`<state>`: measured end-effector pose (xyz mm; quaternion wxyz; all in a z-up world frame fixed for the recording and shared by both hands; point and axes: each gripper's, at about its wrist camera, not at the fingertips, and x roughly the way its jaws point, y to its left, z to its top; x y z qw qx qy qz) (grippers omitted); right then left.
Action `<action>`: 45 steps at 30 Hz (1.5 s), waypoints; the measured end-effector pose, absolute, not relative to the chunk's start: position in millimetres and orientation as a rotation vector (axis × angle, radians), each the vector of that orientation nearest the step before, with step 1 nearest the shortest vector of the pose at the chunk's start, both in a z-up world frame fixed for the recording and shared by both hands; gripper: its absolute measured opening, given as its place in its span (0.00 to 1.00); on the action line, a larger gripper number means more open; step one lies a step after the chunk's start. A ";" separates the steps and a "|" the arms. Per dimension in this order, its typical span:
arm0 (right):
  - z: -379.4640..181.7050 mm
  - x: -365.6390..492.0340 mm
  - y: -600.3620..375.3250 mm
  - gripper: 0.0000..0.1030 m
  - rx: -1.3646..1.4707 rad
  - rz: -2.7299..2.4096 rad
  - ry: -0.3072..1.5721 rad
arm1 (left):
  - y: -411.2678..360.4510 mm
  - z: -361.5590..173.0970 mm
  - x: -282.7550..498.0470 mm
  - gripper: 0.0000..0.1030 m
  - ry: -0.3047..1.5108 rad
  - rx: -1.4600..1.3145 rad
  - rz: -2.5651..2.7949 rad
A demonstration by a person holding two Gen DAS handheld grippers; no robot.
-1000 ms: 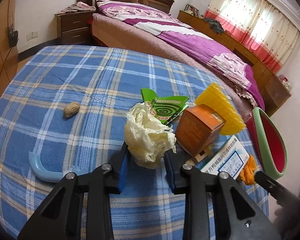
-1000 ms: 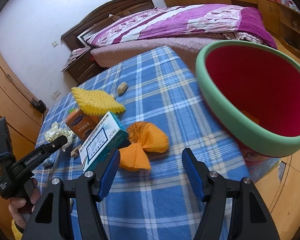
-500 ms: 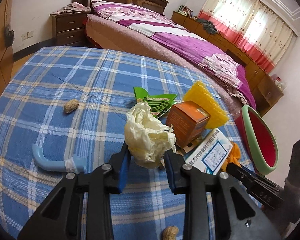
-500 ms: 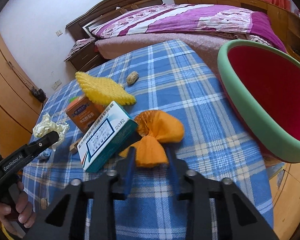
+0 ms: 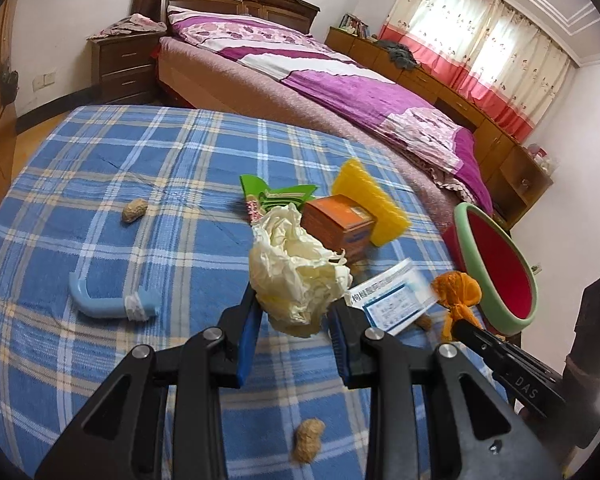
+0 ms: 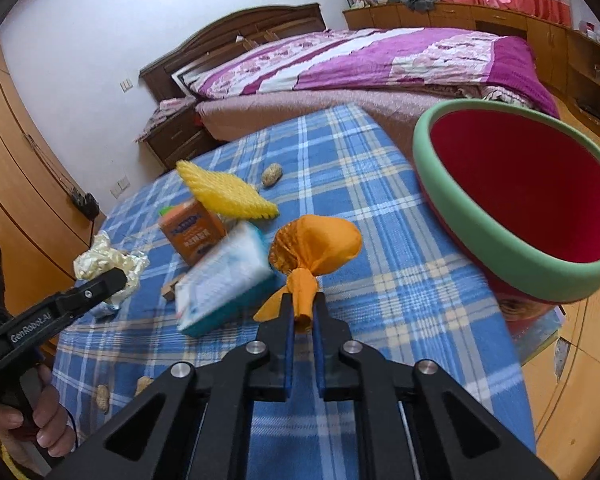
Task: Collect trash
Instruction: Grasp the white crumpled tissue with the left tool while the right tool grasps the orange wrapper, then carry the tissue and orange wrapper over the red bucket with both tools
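My left gripper [image 5: 294, 314] is shut on a crumpled cream paper wad [image 5: 296, 272], held just above the blue plaid tablecloth [image 5: 160, 184]. In the right wrist view the right gripper [image 6: 303, 312] is closing tight on the twisted neck of an orange wrapper [image 6: 316, 244]. Its pads press on the neck and the puffed end sticks out ahead. A red bin with a green rim [image 6: 480, 236] stands just right of it at the table's edge. The same bin rim [image 5: 470, 236] shows at the right of the left wrist view.
On the cloth lie a white and teal medicine box [image 6: 224, 280], an orange carton [image 6: 192, 232], yellow foam netting [image 6: 228, 192], a green coil packet [image 5: 276, 196], a blue hook [image 5: 108, 304] and peanuts [image 5: 134, 210]. A bed [image 5: 300, 68] stands beyond the table.
The right gripper went from wide open around the orange wrapper to clamped on its neck. The medicine box beside it is now blurred. The left gripper drew back and up with the paper wad.
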<state>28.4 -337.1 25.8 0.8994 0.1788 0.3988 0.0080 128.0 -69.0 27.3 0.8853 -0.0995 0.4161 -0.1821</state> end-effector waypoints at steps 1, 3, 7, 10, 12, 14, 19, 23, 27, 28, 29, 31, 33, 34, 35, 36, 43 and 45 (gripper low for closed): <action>29.4 24.0 -337.8 0.09 0.372 0.013 0.813 | -69.5 29.1 125.5 0.31 0.863 -0.207 -0.383; 35.8 15.9 -338.7 0.09 0.374 0.009 0.790 | -70.5 32.8 121.1 0.31 0.857 -0.207 -0.390; 48.0 1.5 -341.4 0.09 0.378 0.007 0.753 | -74.0 39.4 112.3 0.31 0.849 -0.203 -0.405; 55.2 -7.0 -343.0 0.09 0.379 0.008 0.732 | -77.7 43.4 106.1 0.31 0.847 -0.205 -0.419; 60.0 -13.4 -346.2 0.09 0.383 0.010 0.715 | -80.7 46.0 103.1 0.31 0.848 -0.202 -0.427; 64.7 -19.4 -348.9 0.09 0.387 0.010 0.698 | -84.6 49.8 98.7 0.31 0.845 -0.196 -0.434; 72.7 -31.3 -355.1 0.09 0.398 0.002 0.665 | -93.1 58.7 88.7 0.31 0.835 -0.182 -0.450; 79.5 -39.8 -364.8 0.09 0.403 -0.013 0.641 | -101.2 62.4 83.5 0.31 0.842 -0.183 -0.474; 83.9 -46.7 -375.4 0.09 0.408 -0.033 0.621 | -114.4 66.7 79.7 0.31 0.846 -0.170 -0.502; 84.8 -48.4 -378.8 0.09 0.410 -0.038 0.615 | -117.5 67.7 78.9 0.31 0.846 -0.166 -0.509; 85.5 -49.8 -381.3 0.09 0.412 -0.043 0.611 | -121.7 69.0 78.3 0.31 0.847 -0.162 -0.517; 86.6 -52.6 -388.9 0.09 0.420 -0.053 0.602 | -129.8 70.9 77.7 0.31 0.850 -0.156 -0.533; 86.9 -55.9 -395.4 0.09 0.425 -0.062 0.596 | -137.1 72.3 78.0 0.31 0.851 -0.150 -0.546; 86.8 -57.1 -399.1 0.09 0.427 -0.067 0.593 | -141.9 72.9 78.2 0.31 0.852 -0.145 -0.553; 86.8 -58.5 -402.0 0.09 0.430 -0.070 0.592 | -146.7 73.4 78.6 0.31 0.854 -0.139 -0.560; 86.4 -59.1 -405.8 0.09 0.433 -0.075 0.591 | -152.4 73.8 79.3 0.31 0.856 -0.133 -0.569; 83.1 -61.4 -429.7 0.09 0.451 -0.100 0.584 | -187.7 74.5 82.7 0.31 0.864 -0.089 -0.611; 81.4 -61.5 -436.9 0.09 0.457 -0.107 0.584 | -198.1 74.7 85.3 0.31 0.864 -0.077 -0.621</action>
